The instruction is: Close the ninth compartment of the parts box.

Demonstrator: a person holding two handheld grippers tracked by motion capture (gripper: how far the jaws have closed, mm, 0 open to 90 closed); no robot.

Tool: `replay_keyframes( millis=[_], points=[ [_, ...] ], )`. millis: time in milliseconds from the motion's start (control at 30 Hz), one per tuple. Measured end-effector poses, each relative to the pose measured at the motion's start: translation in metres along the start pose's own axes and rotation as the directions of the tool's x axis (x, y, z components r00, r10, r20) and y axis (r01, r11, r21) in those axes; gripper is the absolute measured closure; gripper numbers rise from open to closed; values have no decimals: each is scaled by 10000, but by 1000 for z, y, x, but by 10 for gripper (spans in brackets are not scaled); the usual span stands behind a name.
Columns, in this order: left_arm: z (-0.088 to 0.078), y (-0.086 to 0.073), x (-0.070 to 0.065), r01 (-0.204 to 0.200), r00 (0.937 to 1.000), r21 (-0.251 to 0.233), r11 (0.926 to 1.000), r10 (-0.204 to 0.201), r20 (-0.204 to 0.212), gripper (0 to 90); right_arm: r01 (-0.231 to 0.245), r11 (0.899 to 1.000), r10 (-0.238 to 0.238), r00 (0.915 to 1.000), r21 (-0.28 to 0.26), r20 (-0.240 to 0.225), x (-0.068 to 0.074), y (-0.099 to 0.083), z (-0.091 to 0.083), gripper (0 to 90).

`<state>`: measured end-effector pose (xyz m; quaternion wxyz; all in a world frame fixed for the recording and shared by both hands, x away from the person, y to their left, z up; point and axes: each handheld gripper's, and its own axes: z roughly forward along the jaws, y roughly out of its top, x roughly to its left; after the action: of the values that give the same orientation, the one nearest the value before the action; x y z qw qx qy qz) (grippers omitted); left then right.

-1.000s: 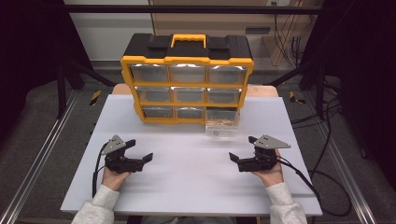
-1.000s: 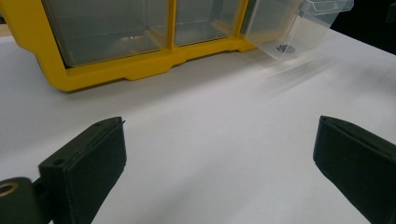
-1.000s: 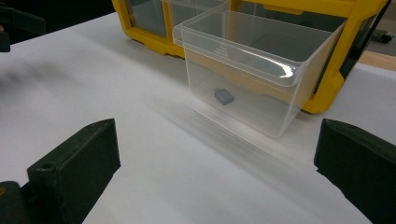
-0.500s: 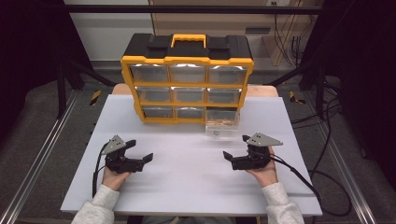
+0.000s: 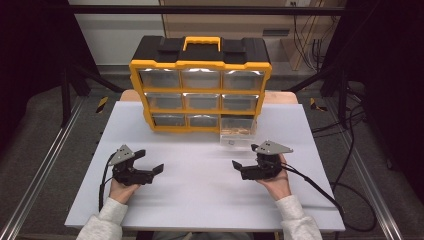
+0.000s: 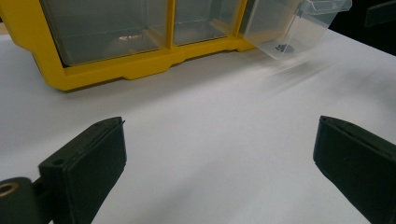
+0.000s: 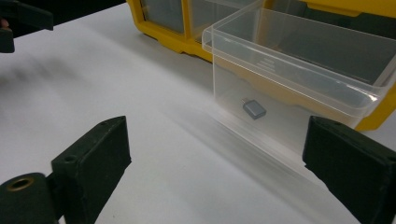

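One clear plastic drawer [image 7: 299, 88], pulled out of the yellow cabinet [image 5: 200, 95], holds a small grey block [image 7: 254, 109]; right tool [image 5: 239, 167] before it gapes wide, jaws lately narrowing, empty.

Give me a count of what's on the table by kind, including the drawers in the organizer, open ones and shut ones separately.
Yellow drawer organizer: 1
Shut clear drawers: 8
Pulled-out clear drawer: 1
Small grey part in that drawer: 1
Handheld grippers, left gripper and right gripper: 2
Total: 13

drawer [image 5: 239, 134] pulled out, small part [image 7: 254, 109] inside
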<state>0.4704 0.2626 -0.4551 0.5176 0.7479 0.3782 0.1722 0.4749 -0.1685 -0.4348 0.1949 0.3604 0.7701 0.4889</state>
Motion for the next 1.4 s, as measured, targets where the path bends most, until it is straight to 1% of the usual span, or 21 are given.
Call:
replay_keyframes(
  millis=[100, 200, 300, 400, 500, 567, 833, 933, 1067, 1100, 1400],
  points=[
    [0, 0, 0, -23, 10000, 29, 10000, 23, 9, 19, -32, 10000, 32, 9999, 71, 111, 0, 2, 2, 113],
    [0, 0, -1, -43, 10000, 33, 10000, 43, 21, 19, 7, 10000, -8, 10000, 86, 83, 1, 3, 4, 153],
    [0, 0, -1, -48, 10000, 49, 10000, 48, 27, 19, -41, 10000, 41, 10000, 44, -22, 1, 5, 6, 206],
    [1, -1, -1, -64, 10000, 70, 10000, 64, 30, 19, 13, 10000, -12, 10000, 52, -48, 1, 5, 7, 259],
    [1, -1, -1, -78, 10000, 79, 9999, 78, 29, 19, -43, 10000, 44, 9999, 20, -123, 1, 6, 7, 326],
    [1, -1, -1, -80, 10000, 88, 9999, 80, 18, 19, 41, 10000, -40, 9999, 64, -135, 1, 6, 8, 366],
    [1, -1, -1, -89, 10000, 92, 9999, 89, 1, 19, 24, 9998, -20, 9999, 221, -165, 1, 6, 10, 501],
    [0, -1, -1, -84, 10000, 89, 9999, 84, -4, 19, -28, 9998, 31, 9999, 216, -130, 1, 6, 11, 545],
    [0, -1, -1, -71, 10000, 82, 9999, 71, 4, 19, -3, 9994, 6, 10000, 346, -93, -1, 5, 13, 598],
    [0, -1, -1, -70, 10000, 85, 9999, 70, 7, 19, -60, 9993, 64, 9999, 373, -102, 0, 5, 14, 611],
    [1, -1, 0, -79, 10000, 98, 9999, 79, -10, 19, -36, 9985, 45, 9999, 546, -165, -2, 3, 19, 717]
  ],
)
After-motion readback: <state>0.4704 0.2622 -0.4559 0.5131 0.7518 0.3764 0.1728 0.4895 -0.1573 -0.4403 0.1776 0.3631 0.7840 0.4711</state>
